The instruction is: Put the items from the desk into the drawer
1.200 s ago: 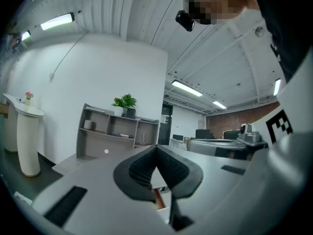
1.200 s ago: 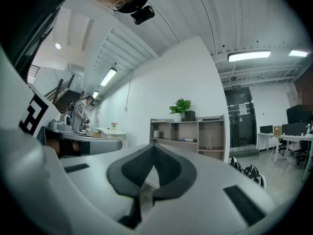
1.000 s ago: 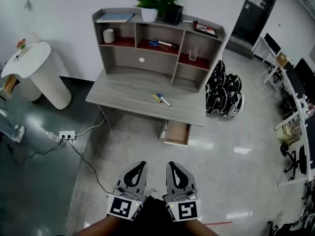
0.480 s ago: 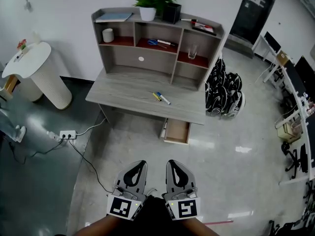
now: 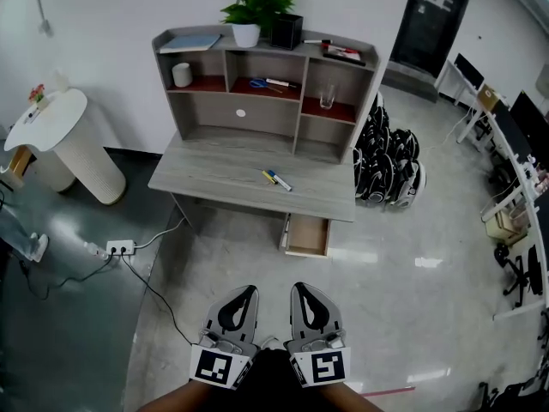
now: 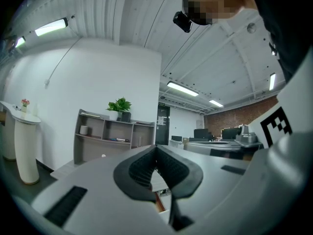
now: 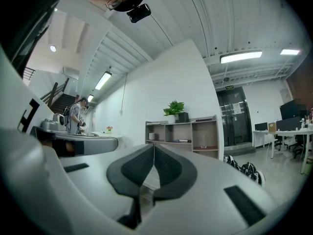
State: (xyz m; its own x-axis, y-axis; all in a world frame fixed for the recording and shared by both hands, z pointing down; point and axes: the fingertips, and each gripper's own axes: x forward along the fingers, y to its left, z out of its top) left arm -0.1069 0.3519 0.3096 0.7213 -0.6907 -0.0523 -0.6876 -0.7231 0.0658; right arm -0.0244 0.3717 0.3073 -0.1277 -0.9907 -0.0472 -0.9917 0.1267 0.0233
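Observation:
A grey desk [image 5: 223, 174] with a shelf hutch stands across the floor, far from me. Two pens [image 5: 276, 179], one yellow and one blue-and-white, lie near the middle of its top. Under its right side a small drawer [image 5: 309, 235] is pulled out. My left gripper [image 5: 243, 293] and right gripper [image 5: 303, 290] are held side by side low in the head view, well short of the desk. Both are shut with nothing between the jaws. In the left gripper view the left gripper [image 6: 156, 146] has its tips together; the right gripper [image 7: 153, 145] looks the same in its own view.
The hutch holds a potted plant [image 5: 257, 9], scissors [image 5: 258, 82], a glass [image 5: 326, 98] and a white cup [image 5: 181, 74]. A white round pedestal table [image 5: 62, 144] stands left, a power strip with cable [image 5: 119, 248] on the floor, black-and-white bags [image 5: 388, 166] right of the desk.
The view has shifted slightly, so the desk sits a little further left and lower. Both grippers stay shut in the same place.

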